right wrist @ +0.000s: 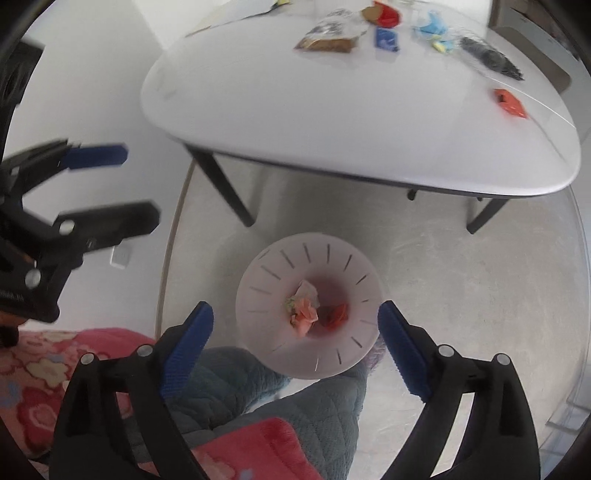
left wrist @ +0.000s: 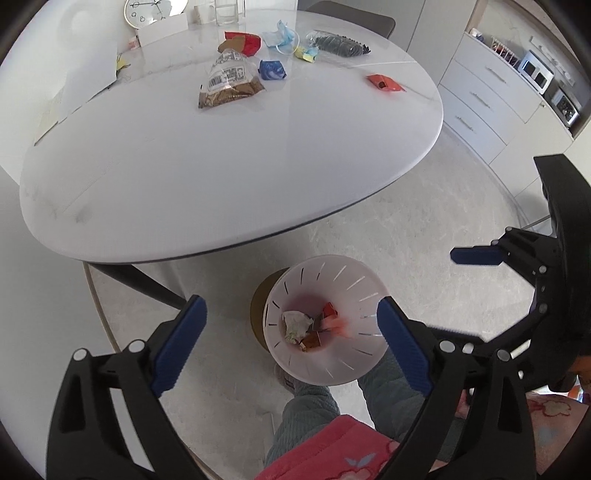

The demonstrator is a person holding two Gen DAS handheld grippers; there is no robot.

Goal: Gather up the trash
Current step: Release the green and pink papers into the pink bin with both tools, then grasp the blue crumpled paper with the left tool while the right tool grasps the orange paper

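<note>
Both grippers, left (left wrist: 291,339) and right (right wrist: 295,345), hang spread and empty over the bin (left wrist: 325,266). Wrappers (left wrist: 231,83) remain on the table (left wrist: 221,166); approach one squarely before closing.

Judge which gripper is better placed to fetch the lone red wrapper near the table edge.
Right, probably: both grippers are open and empty over the bin, and the red wrapper lies on the table's right side, nearer the right gripper.

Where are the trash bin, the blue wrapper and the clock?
trash bin (left wrist: 334,273): left wrist view, pale slotted rim.
blue wrapper (left wrist: 272,69): left wrist view, middle of the crumpled foil.
clock (left wrist: 142,11): left wrist view, white dial.
</note>
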